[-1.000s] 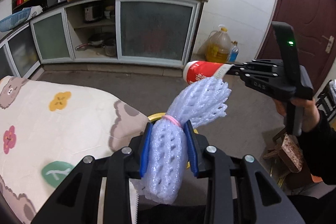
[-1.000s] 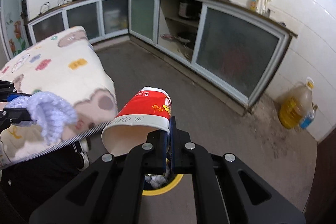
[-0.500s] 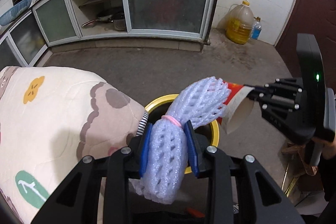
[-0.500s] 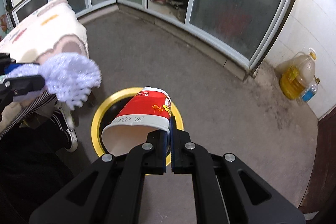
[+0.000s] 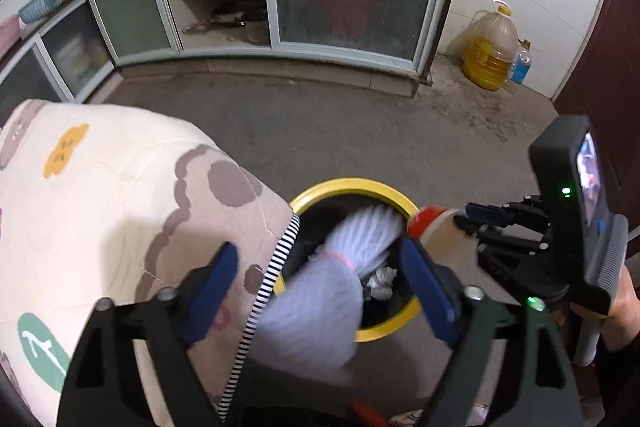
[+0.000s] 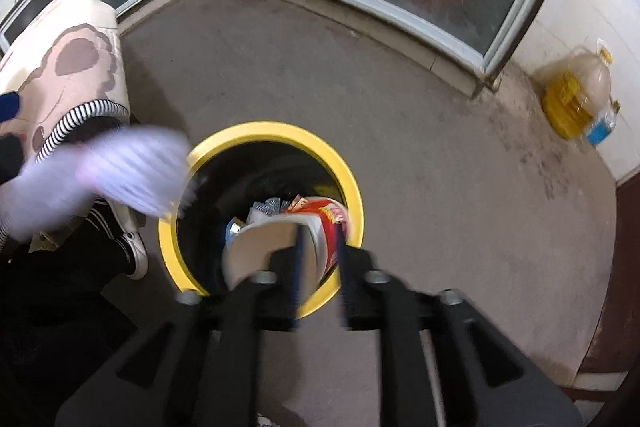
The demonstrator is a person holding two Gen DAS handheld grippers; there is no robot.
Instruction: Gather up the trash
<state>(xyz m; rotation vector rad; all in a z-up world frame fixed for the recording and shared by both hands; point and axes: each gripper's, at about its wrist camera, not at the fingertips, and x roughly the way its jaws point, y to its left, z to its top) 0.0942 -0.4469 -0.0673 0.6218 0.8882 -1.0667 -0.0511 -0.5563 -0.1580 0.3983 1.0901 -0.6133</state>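
Left gripper (image 5: 316, 263) spread wide, foam net (image 5: 320, 301) loose over bin (image 5: 352, 185). Right gripper (image 6: 318, 255) parted, cup (image 6: 280, 243) loose between.

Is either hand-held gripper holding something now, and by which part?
Nothing is held. Both are open: the foam net leaves the left one, the cup the right one, over the bin.

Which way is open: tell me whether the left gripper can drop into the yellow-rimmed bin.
Probably yes. The left gripper hangs open above the bin, whose mouth is uncovered; only the falling foam net is between them.
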